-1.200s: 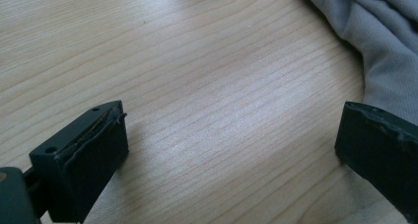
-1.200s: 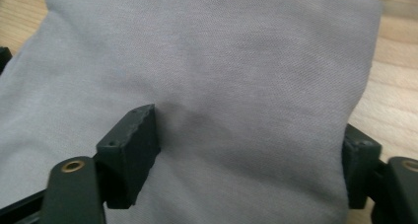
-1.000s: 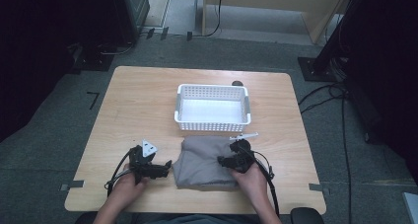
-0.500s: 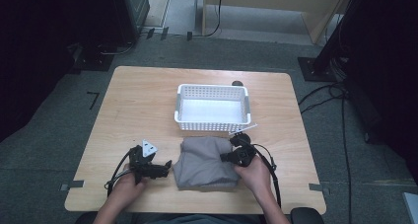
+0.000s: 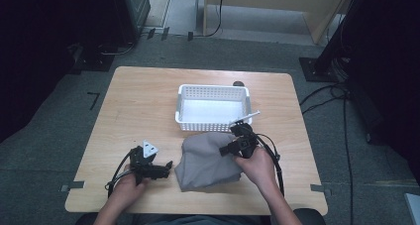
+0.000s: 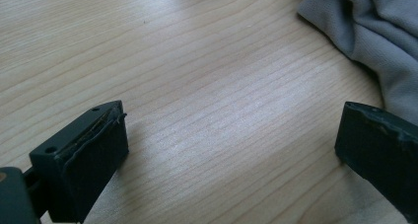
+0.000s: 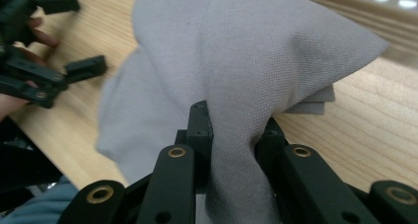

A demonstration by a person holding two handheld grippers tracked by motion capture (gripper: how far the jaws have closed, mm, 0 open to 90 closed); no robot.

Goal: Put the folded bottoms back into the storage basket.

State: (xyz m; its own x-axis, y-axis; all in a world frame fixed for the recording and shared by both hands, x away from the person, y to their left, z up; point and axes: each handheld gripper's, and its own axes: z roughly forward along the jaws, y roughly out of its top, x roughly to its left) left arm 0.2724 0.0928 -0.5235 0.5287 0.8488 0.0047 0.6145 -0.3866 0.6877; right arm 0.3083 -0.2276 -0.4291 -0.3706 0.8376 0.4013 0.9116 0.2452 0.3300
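Right gripper has just closed, now pinching a fold of the grey cloth, near-centre of the wooden table; right gripper view shows the fabric bunched between its jaws. Left gripper gapes empty just left of the cloth edge. White basket just beyond. Grey floor around.

One grey cloth is lying on the one wooden table. One white basket is standing there, and two grippers are showing.
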